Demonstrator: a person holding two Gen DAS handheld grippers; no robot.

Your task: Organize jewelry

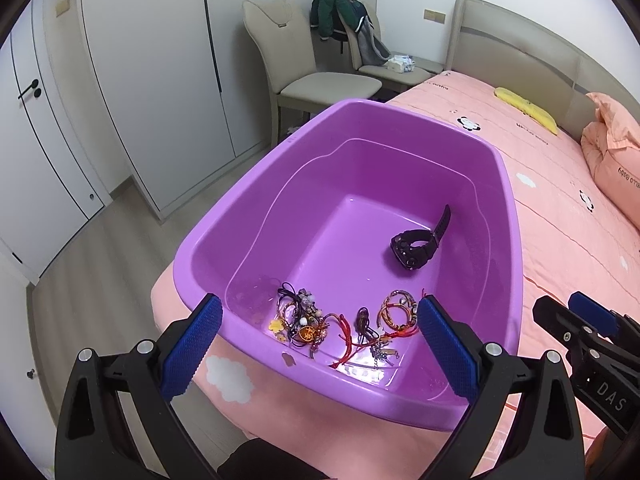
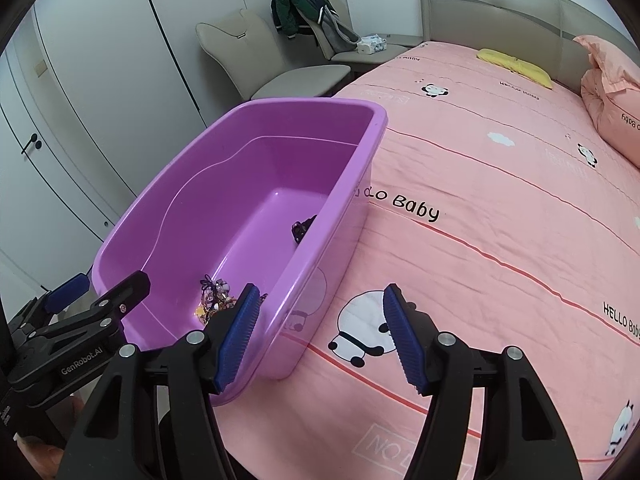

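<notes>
A purple plastic tub (image 1: 400,120) (image 2: 340,208) stands on the pink bed near its corner. A tangle of bracelets and cords (image 1: 340,326) (image 2: 214,300) lies at the tub's near end. Farther in, by the right wall, sits a black watch (image 1: 414,246) (image 2: 302,228). My left gripper (image 1: 318,340) hangs open over the tub's near rim, above the bracelets, nothing between its blue pads. My right gripper (image 2: 320,330) is open beside the tub, straddling its right wall above the panda print, holding nothing. Each gripper shows at the edge of the other's view.
The pink bedspread (image 2: 500,220) stretches to the right, with a pink pillow (image 2: 612,108) and a yellow cloth (image 2: 516,66) near the headboard. Two beige chairs (image 1: 316,76) with a green jacket stand behind the tub. White wardrobe doors (image 1: 132,80) and wood floor lie left.
</notes>
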